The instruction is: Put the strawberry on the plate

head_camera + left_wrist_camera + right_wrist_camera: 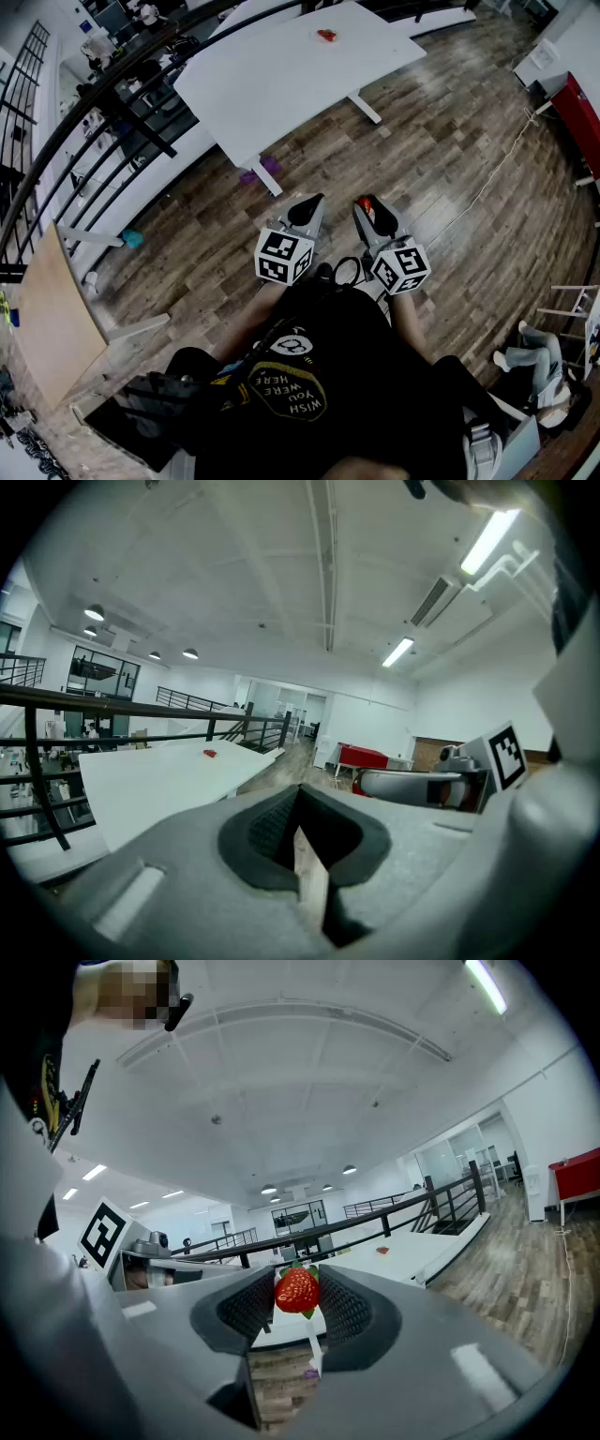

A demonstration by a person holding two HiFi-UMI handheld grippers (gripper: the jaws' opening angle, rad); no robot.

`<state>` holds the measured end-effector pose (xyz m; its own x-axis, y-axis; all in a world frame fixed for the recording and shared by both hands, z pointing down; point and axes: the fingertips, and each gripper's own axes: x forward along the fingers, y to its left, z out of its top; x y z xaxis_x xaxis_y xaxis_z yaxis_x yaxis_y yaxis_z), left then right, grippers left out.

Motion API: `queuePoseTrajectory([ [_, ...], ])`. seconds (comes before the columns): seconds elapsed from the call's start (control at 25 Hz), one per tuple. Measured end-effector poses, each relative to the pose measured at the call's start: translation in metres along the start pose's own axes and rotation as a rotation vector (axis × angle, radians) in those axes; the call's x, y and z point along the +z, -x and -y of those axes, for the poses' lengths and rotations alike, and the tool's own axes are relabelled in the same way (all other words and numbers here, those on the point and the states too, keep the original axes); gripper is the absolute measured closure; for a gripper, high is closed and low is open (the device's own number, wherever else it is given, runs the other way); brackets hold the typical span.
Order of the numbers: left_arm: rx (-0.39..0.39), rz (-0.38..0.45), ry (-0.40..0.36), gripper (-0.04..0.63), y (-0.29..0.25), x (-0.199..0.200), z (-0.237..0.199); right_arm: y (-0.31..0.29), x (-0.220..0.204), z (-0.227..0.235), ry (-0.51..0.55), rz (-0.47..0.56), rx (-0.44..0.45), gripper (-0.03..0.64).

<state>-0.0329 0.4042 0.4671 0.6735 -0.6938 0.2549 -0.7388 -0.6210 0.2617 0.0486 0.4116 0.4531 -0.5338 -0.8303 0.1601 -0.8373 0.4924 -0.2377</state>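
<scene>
A red strawberry [296, 1290] with green leaves sits pinched between the dark ribbed pads of my right gripper [297, 1302], which is shut on it. From the head view the strawberry [364, 202] shows as a red spot at the tip of the right gripper [367, 210], held above the wooden floor. Beside it, my left gripper [307, 202] has its jaws together with nothing between them; its pads [267, 827] leave only a thin slit. Far ahead, a small red object [326, 36] lies on a white table [281, 75]; no plate can be made out.
A black railing [112, 103] runs along the left. A purple object [260, 170] lies on the floor under the table. A red cabinet [579, 112] stands at the right, and a wooden board [52, 319] at the left.
</scene>
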Motion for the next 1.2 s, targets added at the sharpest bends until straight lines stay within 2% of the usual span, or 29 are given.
queuePoseTrajectory([
  [0.4, 0.008, 0.001, -0.009, 0.594, -0.003, -0.002, 0.001, 0.002, 0.003, 0.003, 0.008, 0.016, -0.002, 0.469],
  [0.64, 0.021, -0.004, -0.003, 0.594, -0.009, -0.003, 0.001, 0.003, 0.008, 0.013, -0.037, 0.063, -0.011, 0.467],
  [1.2, 0.040, -0.039, -0.020, 0.594, -0.034, -0.010, 0.022, 0.014, -0.003, 0.042, -0.089, 0.042, 0.024, 0.468],
])
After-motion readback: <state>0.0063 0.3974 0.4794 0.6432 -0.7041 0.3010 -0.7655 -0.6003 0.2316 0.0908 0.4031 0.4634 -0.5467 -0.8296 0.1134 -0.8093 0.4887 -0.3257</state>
